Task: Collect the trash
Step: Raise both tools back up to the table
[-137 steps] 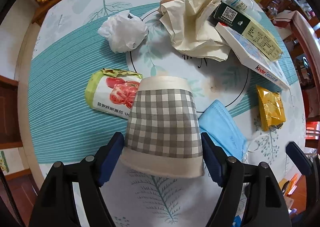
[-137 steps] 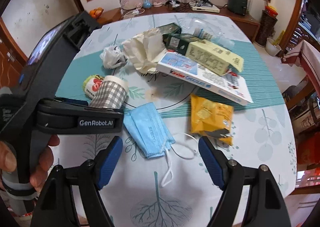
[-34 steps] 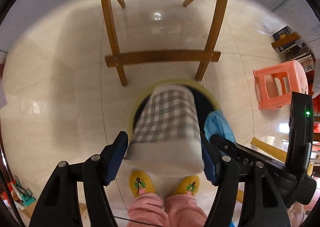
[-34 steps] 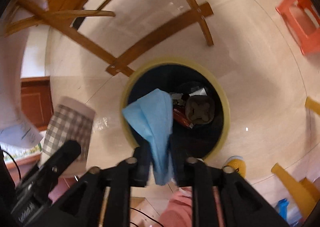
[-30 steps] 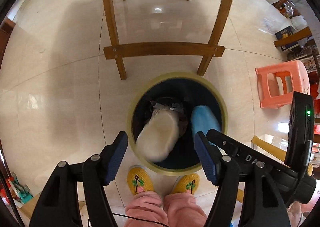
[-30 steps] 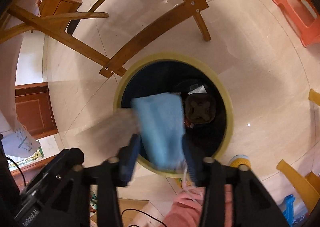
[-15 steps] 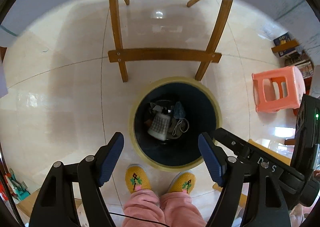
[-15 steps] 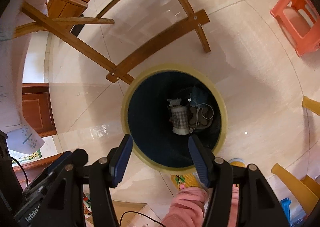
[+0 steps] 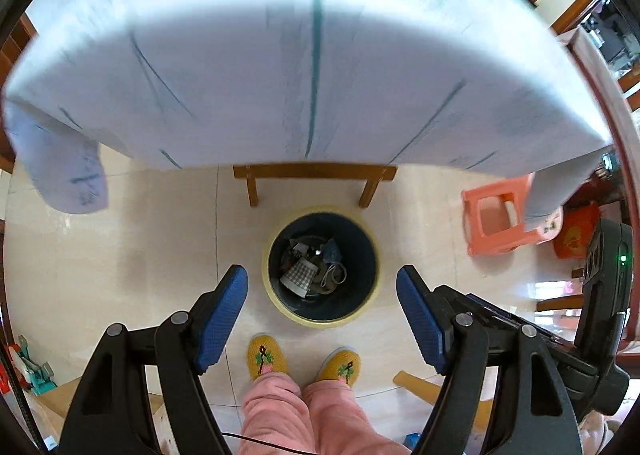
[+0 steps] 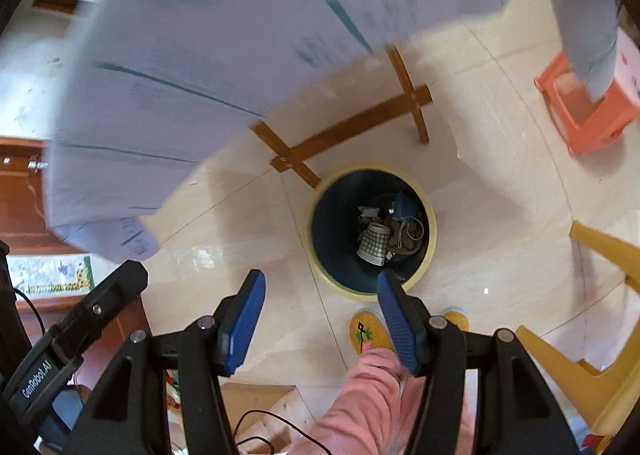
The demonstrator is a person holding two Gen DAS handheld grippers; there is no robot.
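while both point down at the floor, the left claw [image 9: 322, 307] is spread wide and empty; its jaws have just been opening. the right claw [image 10: 320, 319] is spread too, holding nothing. two yellow slippers [image 9: 267, 355] and pink trouser legs [image 9: 300, 411] show just below. one bin [image 9: 362, 315], dark inside with a yellow rim, stands under both, holding one checked cup [image 9: 298, 278] on its side, one blue mask [image 10: 404, 207] and other scraps. a blurred tablecloth [image 9: 280, 55] overhangs beyond, wooden legs [image 10: 352, 127] under it. one orange stool [image 9: 500, 219] stands aside.
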